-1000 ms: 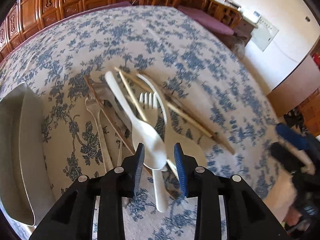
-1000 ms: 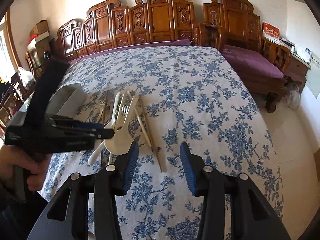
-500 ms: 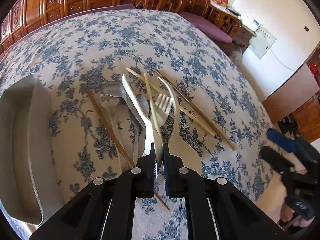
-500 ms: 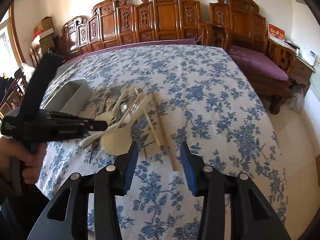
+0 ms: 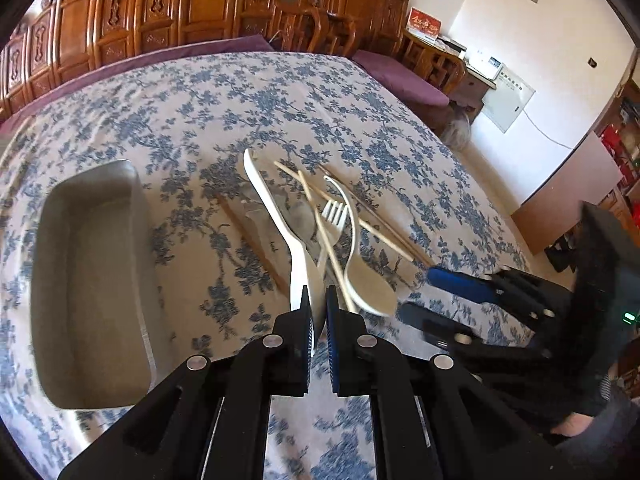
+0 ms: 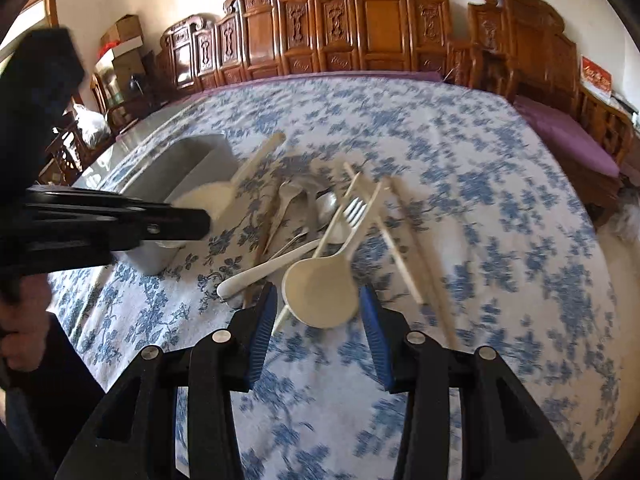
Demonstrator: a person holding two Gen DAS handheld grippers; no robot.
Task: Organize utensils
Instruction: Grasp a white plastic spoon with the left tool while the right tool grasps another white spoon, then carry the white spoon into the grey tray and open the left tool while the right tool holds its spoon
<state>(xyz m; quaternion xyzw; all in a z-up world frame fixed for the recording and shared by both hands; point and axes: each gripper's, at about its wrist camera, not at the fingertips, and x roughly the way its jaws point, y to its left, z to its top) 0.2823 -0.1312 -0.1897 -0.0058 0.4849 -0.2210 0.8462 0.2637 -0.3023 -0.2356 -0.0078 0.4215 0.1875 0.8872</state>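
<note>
My left gripper point(image 5: 318, 308) is shut on the bowl end of a white plastic spoon point(image 5: 280, 216), lifted off the pile; the right wrist view shows it point(image 6: 224, 196) over the grey tray's edge. The pile holds a cream spoon point(image 6: 320, 292), a white fork point(image 6: 352, 212), wooden chopsticks point(image 6: 400, 256), a metal spoon point(image 6: 328, 204) and another white spoon point(image 6: 256, 276). My right gripper point(image 6: 318, 312) is open, its fingers on either side of the cream spoon's bowl. The grey metal tray point(image 5: 52, 280) lies left of the pile.
The table has a blue floral cloth point(image 6: 500, 200). Carved wooden chairs point(image 6: 380, 32) line the far side, with purple cushions point(image 6: 568, 136). The right gripper also shows in the left wrist view point(image 5: 448, 296), beside the pile.
My left gripper closed on the white spoon and lifted it toward the tray. My right gripper moved in low around the cream spoon's bowl.
</note>
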